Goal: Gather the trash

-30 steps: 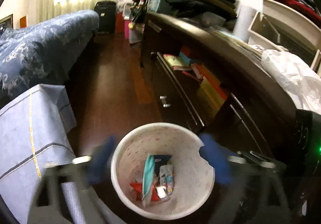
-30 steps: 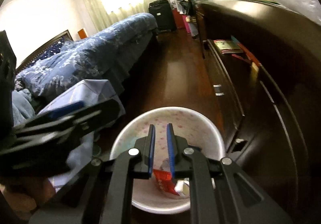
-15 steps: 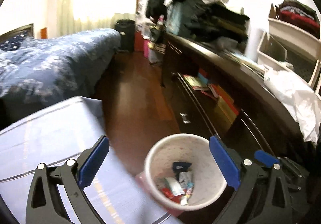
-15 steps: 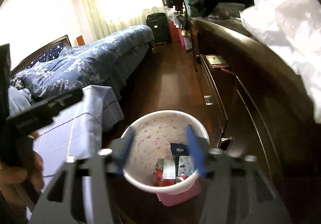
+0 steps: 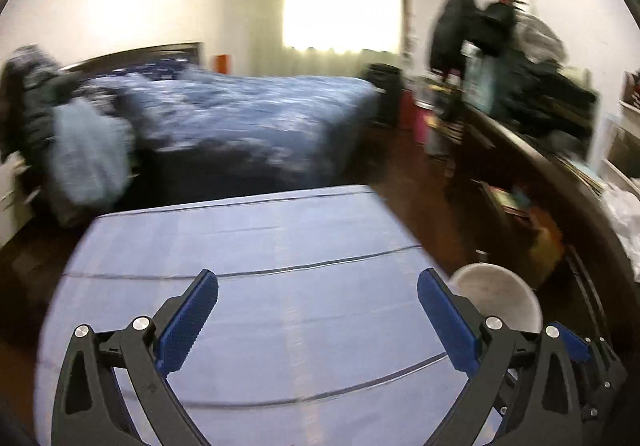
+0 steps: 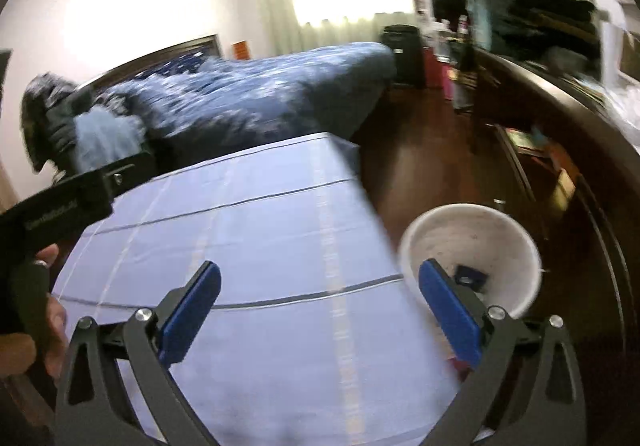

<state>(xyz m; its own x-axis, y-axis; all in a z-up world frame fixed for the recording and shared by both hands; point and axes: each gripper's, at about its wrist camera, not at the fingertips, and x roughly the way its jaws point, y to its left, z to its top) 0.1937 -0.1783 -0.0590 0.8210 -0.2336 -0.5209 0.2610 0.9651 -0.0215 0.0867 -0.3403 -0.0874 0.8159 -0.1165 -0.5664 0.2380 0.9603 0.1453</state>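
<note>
Home bedroom: bed [image 5: 256, 118] with blue quilt, curtained window [image 5: 340, 2], dark dresser [image 6: 568, 150] piled with clothes [image 5: 532, 78].

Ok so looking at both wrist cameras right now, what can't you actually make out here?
- Trash bin contents: right view shows one dark scrap; the right gripper finger covers the rest.
- Left view: only the bin's rim shows behind the left gripper; its inside is hidden.
- Dresser top and shelf items: motion-blurred in both views.
- Floor beyond the blue cloth-covered surface: hidden by it.
</note>
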